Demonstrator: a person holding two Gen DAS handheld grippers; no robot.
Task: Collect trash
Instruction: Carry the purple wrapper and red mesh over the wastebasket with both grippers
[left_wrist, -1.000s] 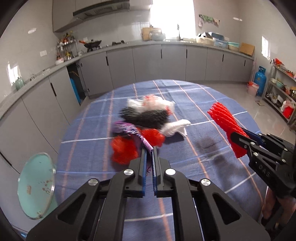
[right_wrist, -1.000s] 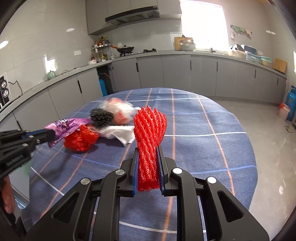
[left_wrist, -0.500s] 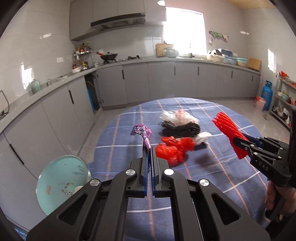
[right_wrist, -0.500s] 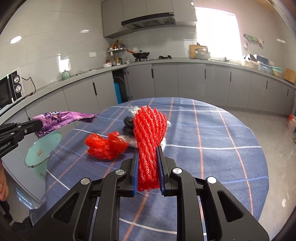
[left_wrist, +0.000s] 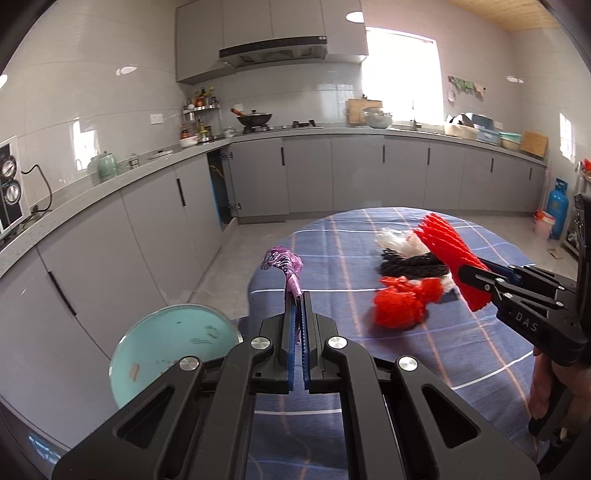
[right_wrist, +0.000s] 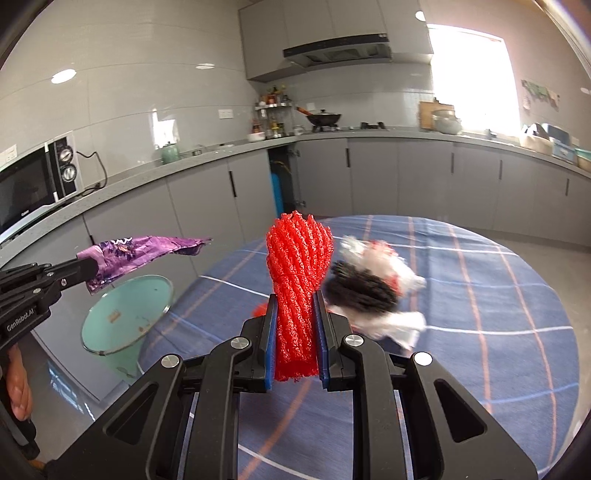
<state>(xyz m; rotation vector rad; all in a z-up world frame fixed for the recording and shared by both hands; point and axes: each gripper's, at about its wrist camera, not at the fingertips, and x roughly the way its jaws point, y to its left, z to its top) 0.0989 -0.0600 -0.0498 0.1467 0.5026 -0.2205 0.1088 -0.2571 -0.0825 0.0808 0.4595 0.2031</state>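
Left wrist view: left gripper (left_wrist: 299, 314) is clamped on one end of a purple wrapper (left_wrist: 282, 263), the rest standing free above the jaws, apparently for carrying to the bin (left_wrist: 173, 350) beside the table (left_wrist: 332, 369). Right gripper (right_wrist: 295, 334) pinches a red foam net (right_wrist: 298, 273) at its lower part, flared top upward, likewise ready for disposal. Remaining trash, a red bag (left_wrist: 400, 306), black net (left_wrist: 413, 266) and white bag (left_wrist: 397, 240), lies heaped on the table. Legible writing: "DAS" on the right gripper body, "GenRobot.AI" on the left.

Bright window (left_wrist: 400, 70) glare, fisheye-bent edges, blurred trash pile (right_wrist: 373, 284)
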